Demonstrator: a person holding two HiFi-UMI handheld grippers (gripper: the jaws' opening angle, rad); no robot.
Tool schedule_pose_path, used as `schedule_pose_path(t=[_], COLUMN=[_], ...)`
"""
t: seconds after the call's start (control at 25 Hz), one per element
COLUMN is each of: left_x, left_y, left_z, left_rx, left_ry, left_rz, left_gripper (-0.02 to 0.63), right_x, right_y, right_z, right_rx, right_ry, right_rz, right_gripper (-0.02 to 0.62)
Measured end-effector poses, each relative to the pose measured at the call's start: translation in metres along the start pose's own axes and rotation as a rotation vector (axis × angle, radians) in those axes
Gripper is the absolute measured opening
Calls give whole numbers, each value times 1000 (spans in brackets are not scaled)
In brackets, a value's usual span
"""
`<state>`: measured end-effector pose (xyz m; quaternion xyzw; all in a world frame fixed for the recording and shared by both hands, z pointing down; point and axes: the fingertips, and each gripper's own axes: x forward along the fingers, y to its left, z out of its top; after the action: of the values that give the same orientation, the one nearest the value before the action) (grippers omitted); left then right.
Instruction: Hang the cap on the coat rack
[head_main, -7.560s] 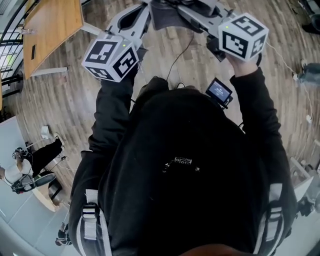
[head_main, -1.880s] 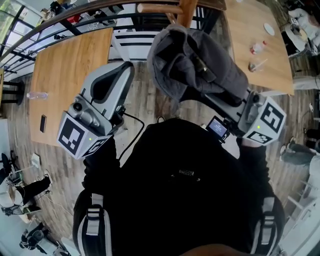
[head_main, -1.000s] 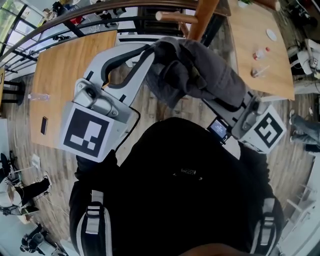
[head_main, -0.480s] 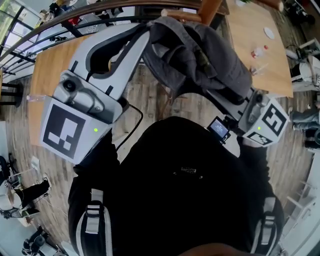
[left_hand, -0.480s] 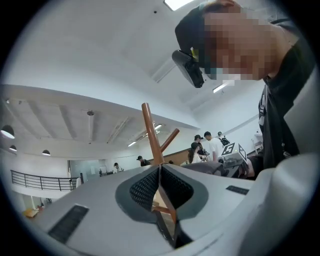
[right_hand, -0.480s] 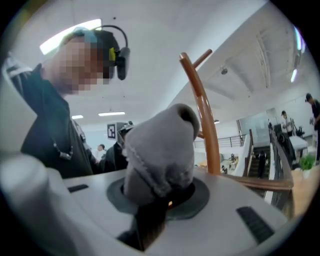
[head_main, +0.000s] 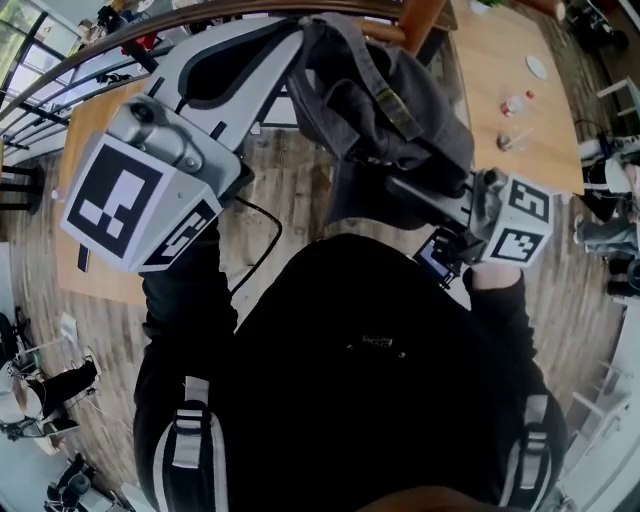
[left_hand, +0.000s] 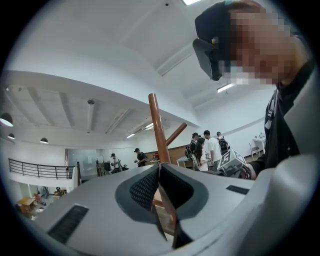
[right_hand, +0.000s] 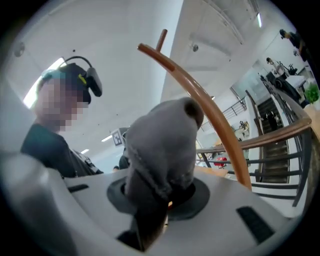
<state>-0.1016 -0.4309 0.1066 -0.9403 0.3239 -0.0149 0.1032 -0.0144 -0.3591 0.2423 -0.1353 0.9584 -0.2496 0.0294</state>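
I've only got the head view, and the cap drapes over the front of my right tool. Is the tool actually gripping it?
Observer: Yes. In the right gripper view the right tool is shut on a fold of the cap.
Operator: And the left tool, has it got any fabric?
Observer: No. The left gripper view shows the left tool shut, with no cap between its jaws.
Operator: Where is the rack from that side?
Observer: In the left gripper view the coat rack pole stands upright straight beyond the left tool's closed tips.
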Motion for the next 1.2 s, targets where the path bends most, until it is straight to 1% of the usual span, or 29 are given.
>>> schedule_pose_path(t=[0.16, 0.32, 0.56, 0.72, 0.88, 1.04, 1.2], left_x=[0, 6, 19, 26, 38, 53, 74], left_y=[-5, 0, 4, 5, 11, 23, 18], left_z=[6, 12, 5, -4, -12, -24, -36], left_rx=[12, 11, 8, -23, -57, -116, -189], left_ry=[32, 26, 46, 42, 29, 21, 27], left_rz=[-6, -11, -47, -80, -115, -161, -232], left_gripper=[26, 26, 26, 26, 28, 29, 29], right_x=[0, 2, 5, 2, -7, -14, -18], right_y=[8, 8, 5, 1, -12, -29, -38], right_z=[-1, 4, 4, -2, 1, 8, 6], right_rx=[39, 65, 89, 111, 107, 91, 119], right_ry=[16, -2, -12, -21, -32, -31, -38], right_rz=[3, 25, 29, 12, -18, -57, -118], right_gripper=[80, 81, 81, 81, 80, 81, 80])
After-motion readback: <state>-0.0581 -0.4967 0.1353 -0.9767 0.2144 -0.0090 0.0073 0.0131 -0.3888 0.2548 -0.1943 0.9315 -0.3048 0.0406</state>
